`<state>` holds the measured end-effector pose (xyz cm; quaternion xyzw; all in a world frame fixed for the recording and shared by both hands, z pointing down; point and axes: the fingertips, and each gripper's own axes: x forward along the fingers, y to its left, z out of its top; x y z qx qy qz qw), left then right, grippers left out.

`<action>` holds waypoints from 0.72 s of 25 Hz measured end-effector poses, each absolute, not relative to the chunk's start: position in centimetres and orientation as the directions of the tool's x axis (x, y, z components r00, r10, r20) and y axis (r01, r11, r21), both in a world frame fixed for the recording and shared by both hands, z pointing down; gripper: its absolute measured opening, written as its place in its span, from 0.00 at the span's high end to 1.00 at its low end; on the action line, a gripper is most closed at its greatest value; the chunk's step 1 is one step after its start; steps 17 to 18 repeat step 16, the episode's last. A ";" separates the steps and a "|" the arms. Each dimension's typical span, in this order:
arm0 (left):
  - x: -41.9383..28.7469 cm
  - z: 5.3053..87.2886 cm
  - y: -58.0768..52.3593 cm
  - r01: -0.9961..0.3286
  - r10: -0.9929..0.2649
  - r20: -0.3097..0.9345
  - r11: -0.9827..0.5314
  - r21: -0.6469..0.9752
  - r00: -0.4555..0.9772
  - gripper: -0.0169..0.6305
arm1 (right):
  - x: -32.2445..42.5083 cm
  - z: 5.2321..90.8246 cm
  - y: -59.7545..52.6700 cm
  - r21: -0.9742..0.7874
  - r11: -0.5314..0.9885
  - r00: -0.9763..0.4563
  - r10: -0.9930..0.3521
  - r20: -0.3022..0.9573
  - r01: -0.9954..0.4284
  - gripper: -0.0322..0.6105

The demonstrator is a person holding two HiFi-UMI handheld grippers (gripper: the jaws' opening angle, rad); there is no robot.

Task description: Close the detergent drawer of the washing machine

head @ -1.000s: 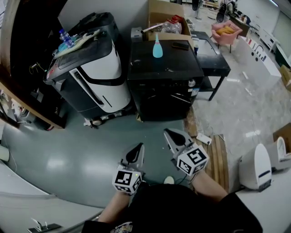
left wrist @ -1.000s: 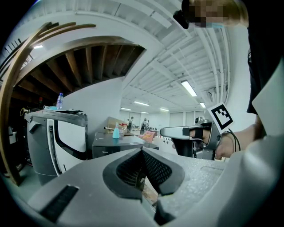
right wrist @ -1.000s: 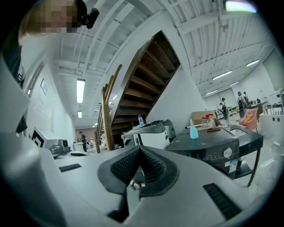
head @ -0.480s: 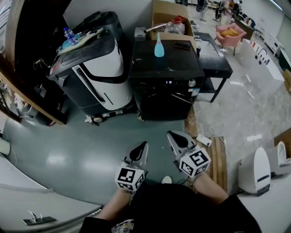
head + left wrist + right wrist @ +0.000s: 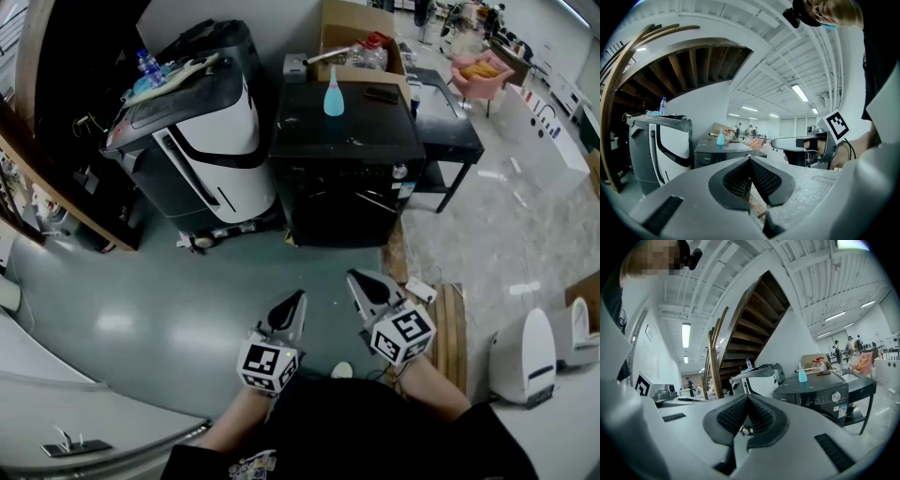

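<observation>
The black front-loading washing machine (image 5: 345, 164) stands across the grey floor, a light blue bottle (image 5: 333, 97) on its top. Its control panel with a round knob (image 5: 836, 396) faces me; from here I cannot make out the detergent drawer or how it stands. My left gripper (image 5: 287, 312) and right gripper (image 5: 368, 287) are held low in front of the person, well short of the machine and pointing toward it. Both are shut with nothing between the jaws. In the left gripper view the washing machine (image 5: 717, 151) shows beyond the shut left gripper (image 5: 750, 157). In the right gripper view the right gripper (image 5: 747, 397) is shut too.
A large black-and-white appliance (image 5: 202, 141) stands left of the washer, against a wooden staircase (image 5: 42, 178). Behind the washer is a cardboard box (image 5: 361, 33), and to its right a black side table (image 5: 448, 127). A power strip (image 5: 422, 286), wooden boards (image 5: 452, 323) and white appliances (image 5: 530, 354) lie to the right.
Both grippers have edged slightly forward toward the washing machine and the view has shifted a little. Their jaws stay shut.
</observation>
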<state>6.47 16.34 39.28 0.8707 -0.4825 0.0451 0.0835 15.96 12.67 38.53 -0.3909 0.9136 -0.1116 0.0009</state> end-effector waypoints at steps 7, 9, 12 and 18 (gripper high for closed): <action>6.5 39.3 15.9 -0.849 -0.834 0.156 -0.519 0.100 0.529 0.97 | 16.0 38.6 12.2 -0.204 0.670 -0.695 -0.715 0.084 -0.714 0.95; 6.5 39.4 15.8 -0.850 -0.835 0.158 -0.517 0.105 0.527 0.97 | 16.0 38.6 12.1 -0.204 0.670 -0.695 -0.714 0.083 -0.713 0.95; 6.5 39.5 15.7 -0.851 -0.836 0.161 -0.513 0.112 0.525 0.97 | 16.1 38.5 12.0 -0.207 0.667 -0.693 -0.716 0.088 -0.716 0.95; 6.6 39.7 15.4 -0.851 -0.836 0.161 -0.512 0.113 0.524 0.97 | 16.2 37.9 11.7 -0.215 0.653 -0.683 -0.722 0.111 -0.726 0.95</action>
